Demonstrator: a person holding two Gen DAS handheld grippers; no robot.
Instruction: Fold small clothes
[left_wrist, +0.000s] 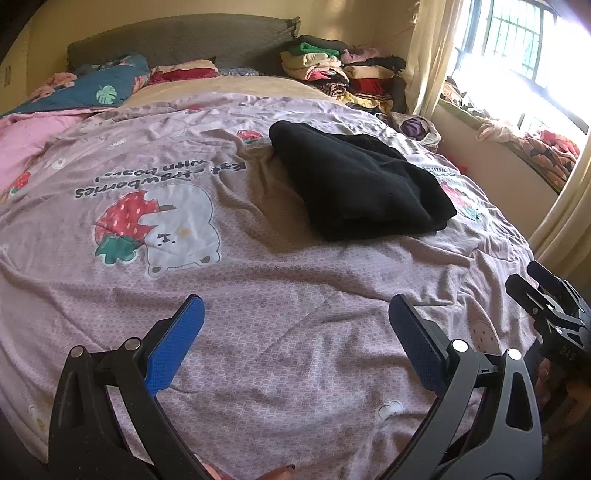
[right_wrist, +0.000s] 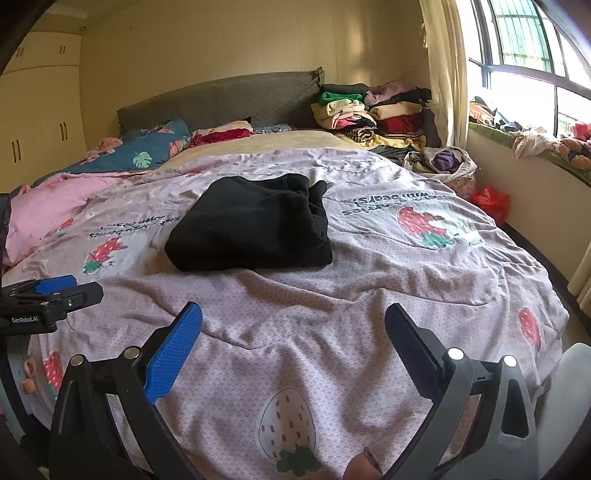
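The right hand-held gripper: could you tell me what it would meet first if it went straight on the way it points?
Probably the folded black garment, lying ahead on the bedspread. The right hand-held gripper is open and empty; depth is unclear.

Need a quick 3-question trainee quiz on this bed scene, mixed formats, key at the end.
1. True or false: the black garment lies already folded on the printed bedspread.
2. Multiple choice: the left hand-held gripper and right hand-held gripper are A) both open and empty, B) both shut on cloth, C) one open, one shut.
3. Fill in: the pile of folded clothes sits at the head of the bed on the side nearer the ____.

Key: 1 true; 2 A; 3 window.
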